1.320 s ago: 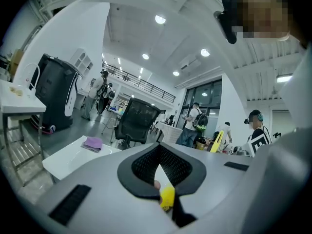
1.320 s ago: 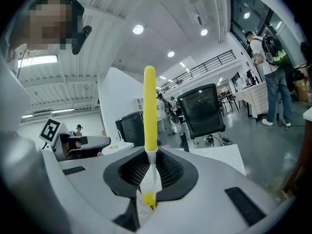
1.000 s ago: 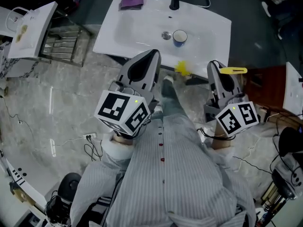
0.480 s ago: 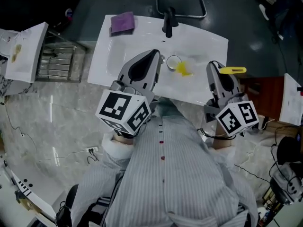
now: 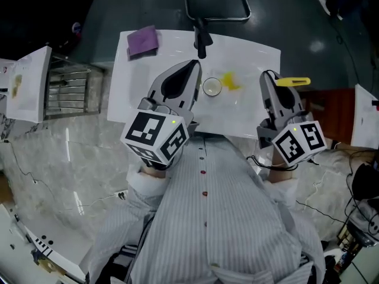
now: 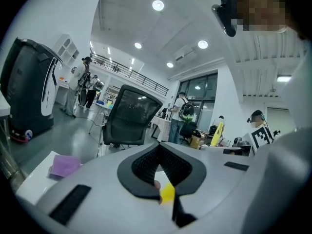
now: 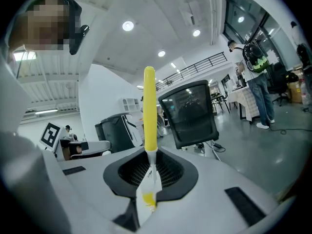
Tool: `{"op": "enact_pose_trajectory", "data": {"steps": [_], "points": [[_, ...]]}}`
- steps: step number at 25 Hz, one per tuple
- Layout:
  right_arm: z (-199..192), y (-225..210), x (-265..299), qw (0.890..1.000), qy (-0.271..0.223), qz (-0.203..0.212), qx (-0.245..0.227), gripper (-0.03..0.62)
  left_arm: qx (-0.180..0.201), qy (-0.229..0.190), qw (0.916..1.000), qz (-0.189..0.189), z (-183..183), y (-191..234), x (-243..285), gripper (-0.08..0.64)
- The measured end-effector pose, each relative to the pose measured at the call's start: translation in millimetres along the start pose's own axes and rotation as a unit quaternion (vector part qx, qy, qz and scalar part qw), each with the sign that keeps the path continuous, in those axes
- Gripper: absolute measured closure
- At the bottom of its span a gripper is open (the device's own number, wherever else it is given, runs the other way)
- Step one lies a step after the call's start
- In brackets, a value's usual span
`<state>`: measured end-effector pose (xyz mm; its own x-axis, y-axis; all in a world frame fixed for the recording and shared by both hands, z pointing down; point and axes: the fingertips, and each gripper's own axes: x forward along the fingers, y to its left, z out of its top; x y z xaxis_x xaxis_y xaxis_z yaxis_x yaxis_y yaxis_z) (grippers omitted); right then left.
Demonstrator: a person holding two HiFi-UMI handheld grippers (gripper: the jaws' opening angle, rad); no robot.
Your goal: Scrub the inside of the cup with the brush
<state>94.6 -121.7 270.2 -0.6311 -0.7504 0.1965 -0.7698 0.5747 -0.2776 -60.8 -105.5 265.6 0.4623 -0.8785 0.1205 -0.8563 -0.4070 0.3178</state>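
The cup [image 5: 212,87], mid-counter [image 5: 127,93], lies nearer the closed, empty left gripper [image 5: 190,71] than the right gripper [image 5: 271,81] pinching the brush [image 5: 293,82].

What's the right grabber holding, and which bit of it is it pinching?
The right gripper holds the brush, pinching its white neck just below the yellow handle, which sticks up.

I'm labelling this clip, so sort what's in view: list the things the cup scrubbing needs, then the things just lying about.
For the job: cup on the white sink; brush, clamped in the right gripper's shut jaws.
Lying about: purple cloth; tap; office chair.
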Motion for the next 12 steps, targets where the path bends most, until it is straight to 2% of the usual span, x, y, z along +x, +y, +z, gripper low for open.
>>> {"op": "enact_pose_trajectory", "data": {"steps": [6,12], "points": [[1.6,-13.3,4.9,0.999,-0.006,-0.026,0.018,0.532,0.011,0.022,0.9992,-0.033,-6.1,2.5,20.0,0.552],[-4.7,-26.8,7.3,0.998,-0.009,-0.055,0.033,0.532,0.023,0.060,0.9961,-0.060,-35.9,7.0,34.7,0.552]]}}
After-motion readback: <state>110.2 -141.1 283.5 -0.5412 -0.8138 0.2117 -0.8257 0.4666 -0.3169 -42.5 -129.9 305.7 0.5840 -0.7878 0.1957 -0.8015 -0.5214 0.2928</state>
